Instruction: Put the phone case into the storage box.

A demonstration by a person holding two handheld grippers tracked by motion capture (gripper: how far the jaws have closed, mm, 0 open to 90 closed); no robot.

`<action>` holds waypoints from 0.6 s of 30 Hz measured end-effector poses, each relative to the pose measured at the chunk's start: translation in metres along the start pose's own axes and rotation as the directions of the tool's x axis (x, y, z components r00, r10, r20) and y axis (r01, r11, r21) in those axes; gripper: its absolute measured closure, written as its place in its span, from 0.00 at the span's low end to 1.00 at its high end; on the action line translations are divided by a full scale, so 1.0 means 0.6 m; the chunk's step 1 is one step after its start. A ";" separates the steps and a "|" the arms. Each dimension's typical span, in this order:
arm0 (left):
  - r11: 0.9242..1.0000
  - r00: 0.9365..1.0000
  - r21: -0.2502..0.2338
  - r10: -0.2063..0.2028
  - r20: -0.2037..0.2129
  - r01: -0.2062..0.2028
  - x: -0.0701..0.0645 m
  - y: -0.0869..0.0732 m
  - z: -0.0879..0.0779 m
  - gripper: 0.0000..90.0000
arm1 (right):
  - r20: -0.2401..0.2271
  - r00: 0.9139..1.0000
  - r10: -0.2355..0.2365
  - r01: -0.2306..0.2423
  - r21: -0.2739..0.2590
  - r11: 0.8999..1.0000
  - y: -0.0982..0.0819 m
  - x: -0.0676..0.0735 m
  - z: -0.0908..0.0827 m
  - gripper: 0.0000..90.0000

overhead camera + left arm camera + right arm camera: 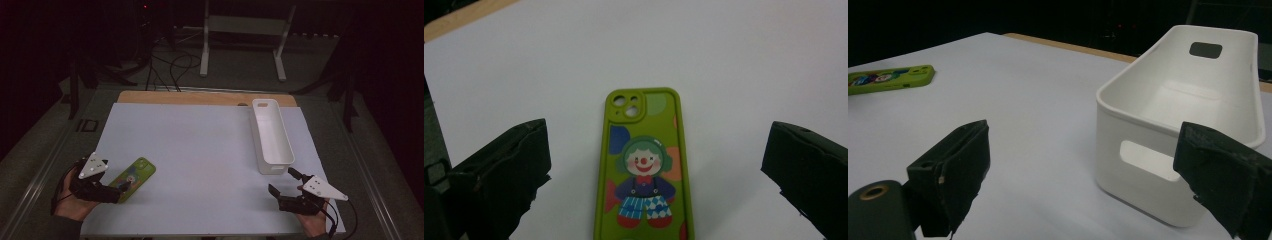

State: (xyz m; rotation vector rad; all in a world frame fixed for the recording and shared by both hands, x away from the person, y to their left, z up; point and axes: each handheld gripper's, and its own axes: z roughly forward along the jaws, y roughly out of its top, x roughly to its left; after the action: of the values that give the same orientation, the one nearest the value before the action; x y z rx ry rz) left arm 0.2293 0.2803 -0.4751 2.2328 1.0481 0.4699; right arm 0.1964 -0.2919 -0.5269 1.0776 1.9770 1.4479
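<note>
Near the desk's front-left corner: green phone case (644, 170), flat, clown side up, between the left gripper's (116, 191) spread jaws, apparently for grasping. Front-right: right gripper (285, 186), jaws spread, facing white bin (272, 137).

Two black tools (120, 187) (283, 181), each with a grey three-cornered plate (dark-dotted) and trailing black cable.

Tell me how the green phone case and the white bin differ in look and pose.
The phone case is bright green with a clown picture; the bin is plain white. The phone case lies flat and thin on the table; the bin stands tall with open top and handle holes. The phone case lies between the left gripper's fingers; the bin stands near the right gripper. Both rest on the white table sheet.
</note>
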 end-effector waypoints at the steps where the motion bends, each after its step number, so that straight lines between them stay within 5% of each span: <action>1: 1.000 1.000 0.008 -0.002 0.003 0.002 0.001 0.000 0.002 0.00 | 0.000 1.000 0.000 0.000 0.000 1.000 0.000 0.000 0.000 0.09; 18: 0.994 1.000 0.110 0.006 0.004 -0.006 0.003 0.000 0.028 0.00 | 0.001 1.000 0.000 0.000 0.001 1.000 0.000 0.000 0.000 0.09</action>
State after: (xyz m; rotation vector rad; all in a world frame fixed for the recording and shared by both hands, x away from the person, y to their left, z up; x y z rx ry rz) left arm 0.2393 0.2751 -0.4873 2.3332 1.0895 0.4194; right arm 0.1963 -0.2919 -0.5268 1.0786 1.9772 1.4458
